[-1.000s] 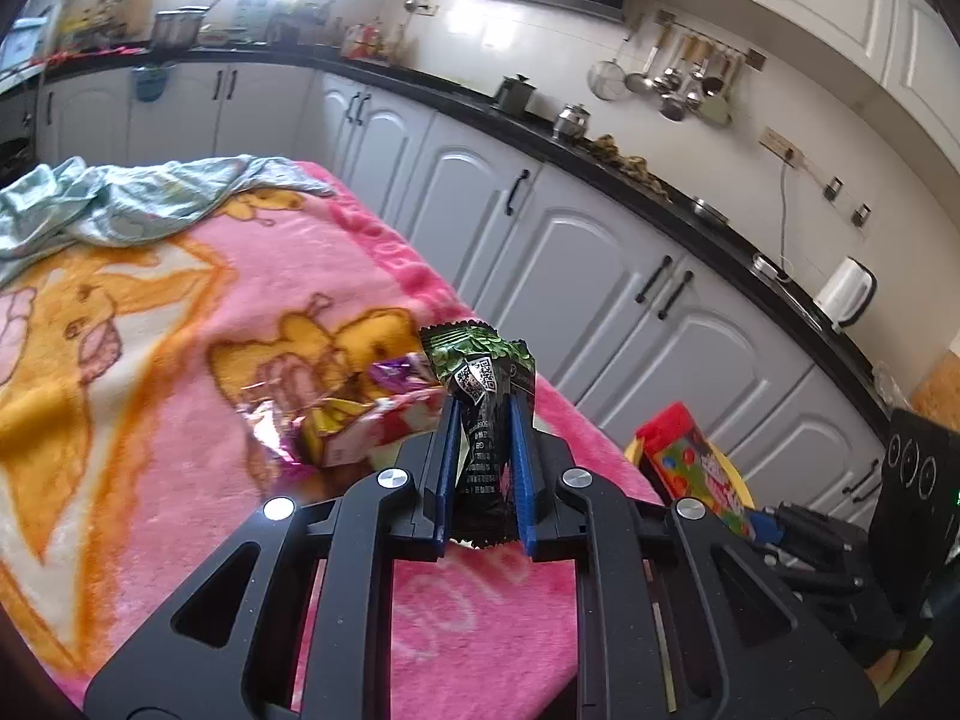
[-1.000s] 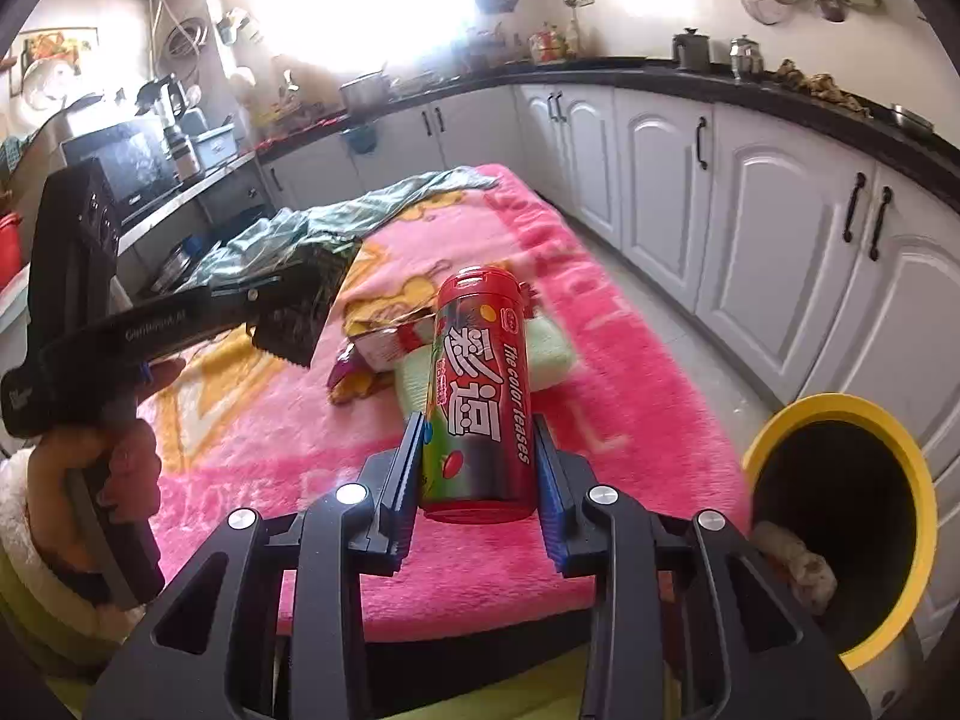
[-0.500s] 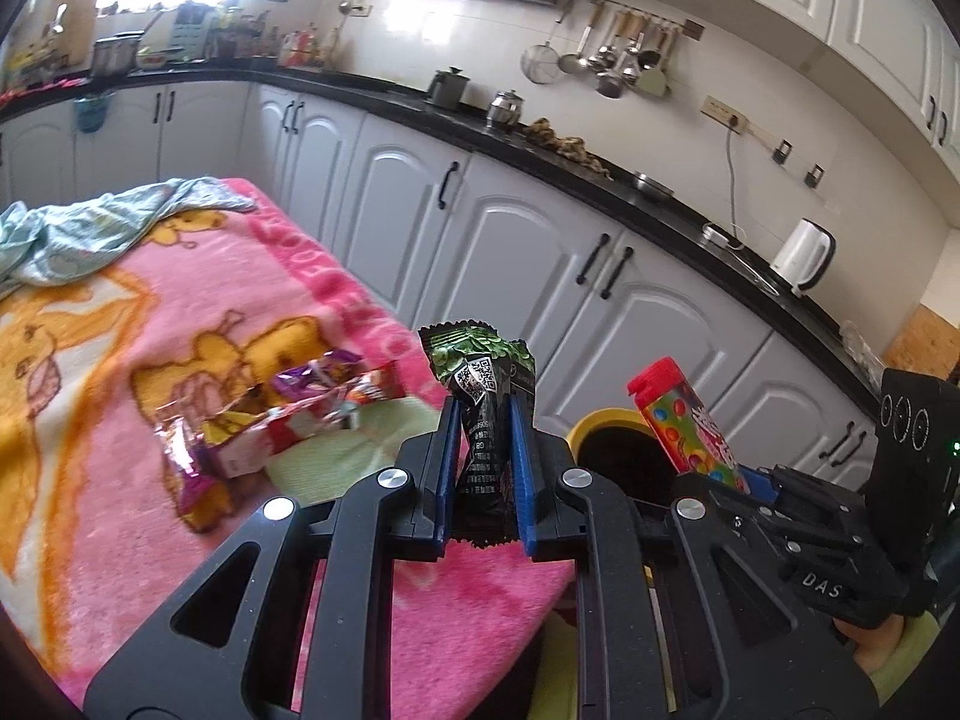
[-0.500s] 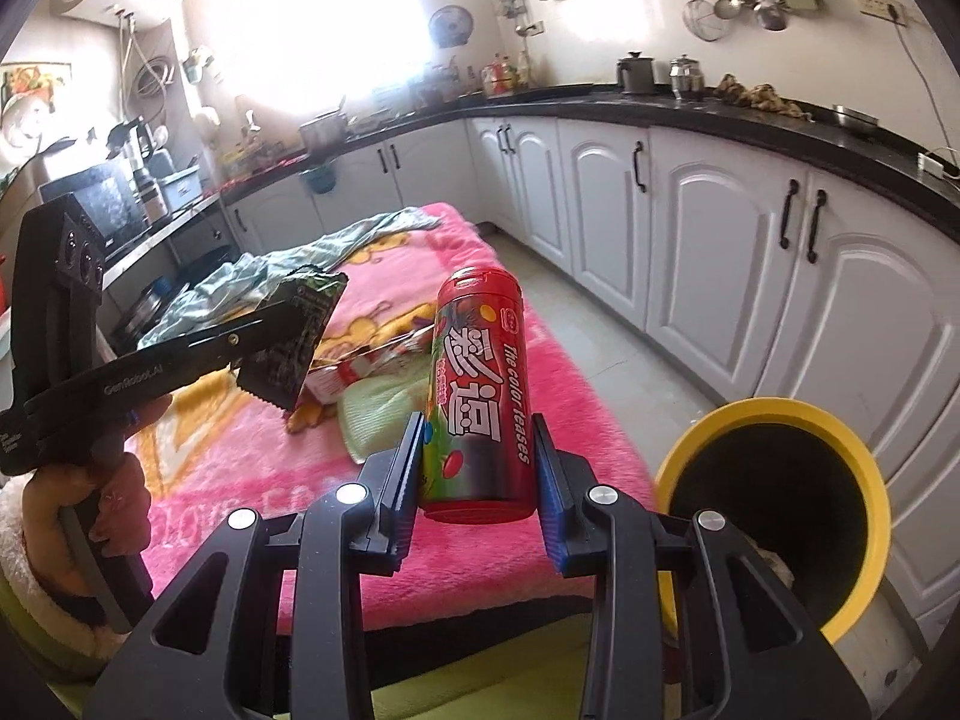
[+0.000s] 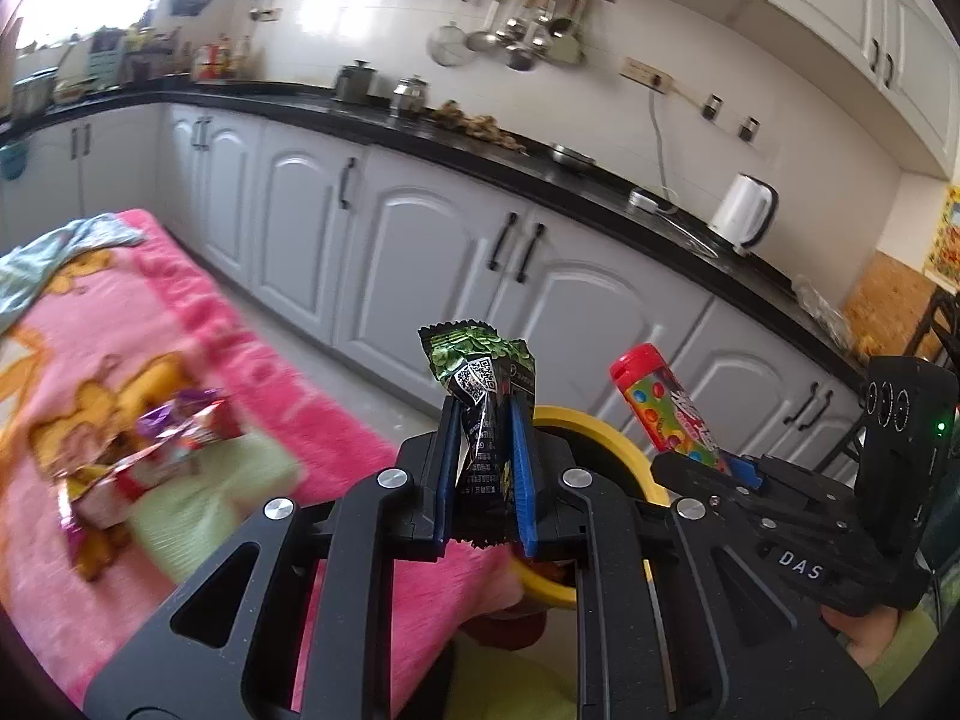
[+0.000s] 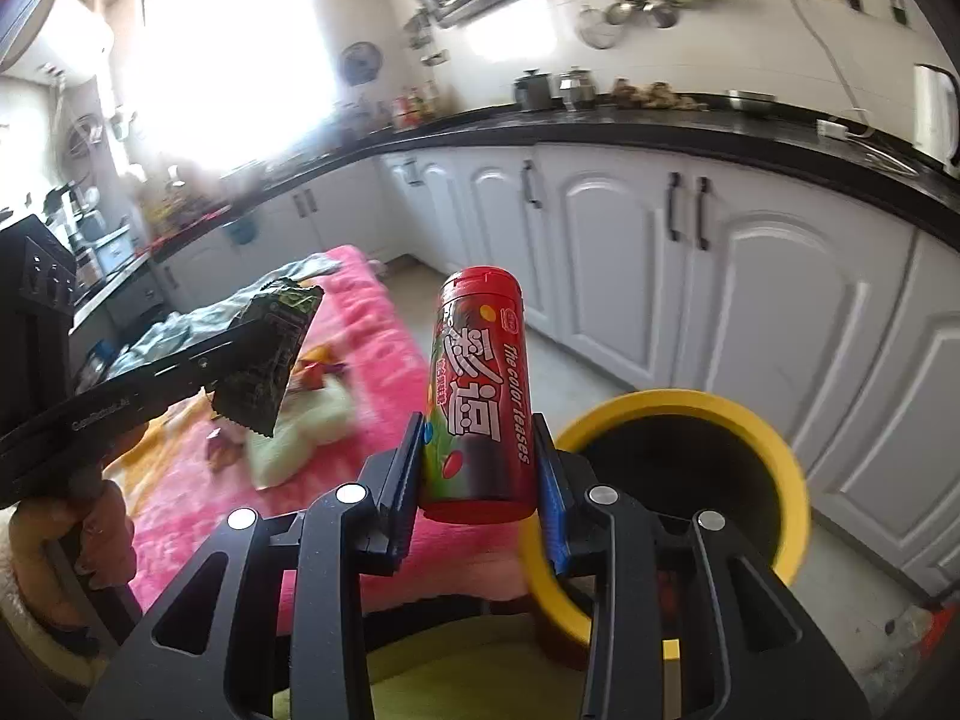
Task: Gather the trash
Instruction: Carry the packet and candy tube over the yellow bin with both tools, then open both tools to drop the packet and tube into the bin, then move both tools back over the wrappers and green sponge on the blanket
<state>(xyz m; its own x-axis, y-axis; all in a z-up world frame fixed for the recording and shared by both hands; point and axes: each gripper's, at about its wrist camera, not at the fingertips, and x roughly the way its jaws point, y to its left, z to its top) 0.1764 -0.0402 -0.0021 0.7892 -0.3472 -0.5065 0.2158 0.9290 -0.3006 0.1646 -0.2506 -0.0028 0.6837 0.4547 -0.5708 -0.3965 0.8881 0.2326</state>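
Trash carried toward the yellow bin (image 6: 780, 462)

Right gripper (image 6: 477, 468) clamps the stiff, slick red candy tube (image 6: 477, 384) around its lower body (probably light); left gripper (image 5: 483, 468) pinches the limp green wrapper (image 5: 486, 396) mid-length, beside the bin's rim.

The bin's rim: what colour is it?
Yellow; the bin shows best in the right wrist view.

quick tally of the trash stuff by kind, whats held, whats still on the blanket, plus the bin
Held snack wrapper: 1, green-black wrapper in the left gripper
Held candy tube: 1, red tube in the right gripper
Wrappers left on the pink blanket: 1 crumpled pile, too blurred to split
Bin: 1, yellow bin
Total: 4
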